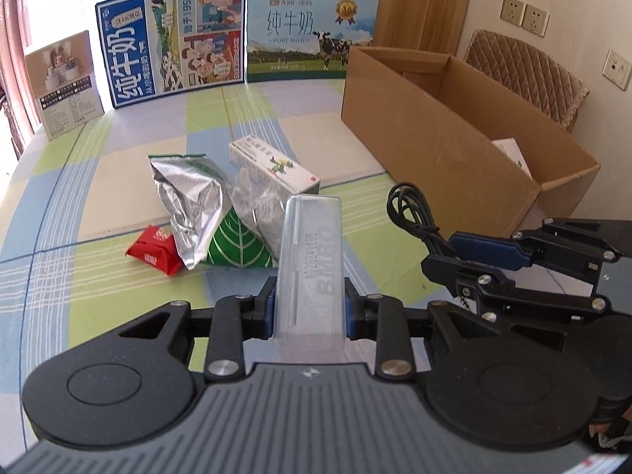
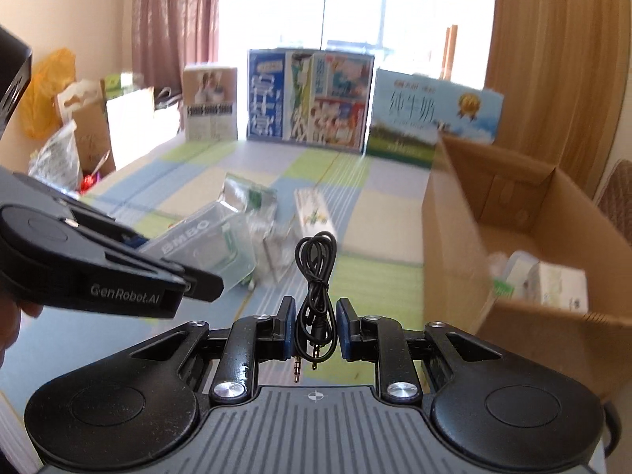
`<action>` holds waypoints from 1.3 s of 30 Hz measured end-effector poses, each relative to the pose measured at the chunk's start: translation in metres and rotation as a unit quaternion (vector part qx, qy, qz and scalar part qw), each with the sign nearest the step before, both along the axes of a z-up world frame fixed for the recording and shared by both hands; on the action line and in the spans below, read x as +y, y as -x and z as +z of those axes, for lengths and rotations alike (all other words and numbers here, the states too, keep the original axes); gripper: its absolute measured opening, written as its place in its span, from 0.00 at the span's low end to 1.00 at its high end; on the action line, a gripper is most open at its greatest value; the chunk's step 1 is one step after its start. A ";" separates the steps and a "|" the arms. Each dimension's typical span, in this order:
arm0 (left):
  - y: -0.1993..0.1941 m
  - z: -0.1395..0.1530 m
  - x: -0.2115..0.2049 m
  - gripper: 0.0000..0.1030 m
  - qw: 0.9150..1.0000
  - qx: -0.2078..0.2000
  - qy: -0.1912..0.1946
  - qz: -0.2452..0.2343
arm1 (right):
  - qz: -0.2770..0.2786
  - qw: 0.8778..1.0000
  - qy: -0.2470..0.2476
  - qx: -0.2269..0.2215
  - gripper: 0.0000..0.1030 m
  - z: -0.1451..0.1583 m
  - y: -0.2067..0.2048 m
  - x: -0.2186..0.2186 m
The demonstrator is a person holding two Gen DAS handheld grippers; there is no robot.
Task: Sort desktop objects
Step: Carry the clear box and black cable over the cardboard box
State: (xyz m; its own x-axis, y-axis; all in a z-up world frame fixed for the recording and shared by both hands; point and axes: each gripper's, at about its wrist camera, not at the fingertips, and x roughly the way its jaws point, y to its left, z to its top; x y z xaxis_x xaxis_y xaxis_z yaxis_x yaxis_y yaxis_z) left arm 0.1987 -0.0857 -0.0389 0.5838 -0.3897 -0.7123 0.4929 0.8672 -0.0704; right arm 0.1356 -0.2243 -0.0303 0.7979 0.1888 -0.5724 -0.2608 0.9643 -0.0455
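On checked tablecloth (image 1: 118, 181) | cardboard box (image 1: 434, 150) right | curtained window (image 2: 173, 12) behind

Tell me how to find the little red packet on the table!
Start at the big open cardboard box, then look left across the checked tablecloth to the crumpled silver foil bag. The red packet lies against the bag's near left corner, the only red thing there.

One clear case (image 1: 309, 264), one cable (image 1: 410, 213), one cardboard box (image 1: 434, 150), three display cartons (image 1: 170, 43).
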 end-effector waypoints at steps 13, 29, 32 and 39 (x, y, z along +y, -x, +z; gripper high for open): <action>0.004 0.056 -0.036 0.25 0.998 -0.042 0.039 -0.019 | -0.058 0.997 -0.049 -0.027 0.18 0.064 -0.015 -0.046; -0.003 0.105 -0.141 0.25 0.991 -0.055 0.088 -0.087 | -0.130 0.991 -0.014 -0.043 0.18 0.100 -0.022 -0.143; -0.011 0.104 -0.159 0.25 0.990 -0.050 0.093 -0.099 | -0.143 0.989 -0.012 -0.041 0.18 0.098 -0.024 -0.163; -0.033 0.086 -0.184 0.25 0.988 -0.014 0.114 -0.105 | -0.159 0.987 -0.020 -0.026 0.18 0.088 -0.032 -0.191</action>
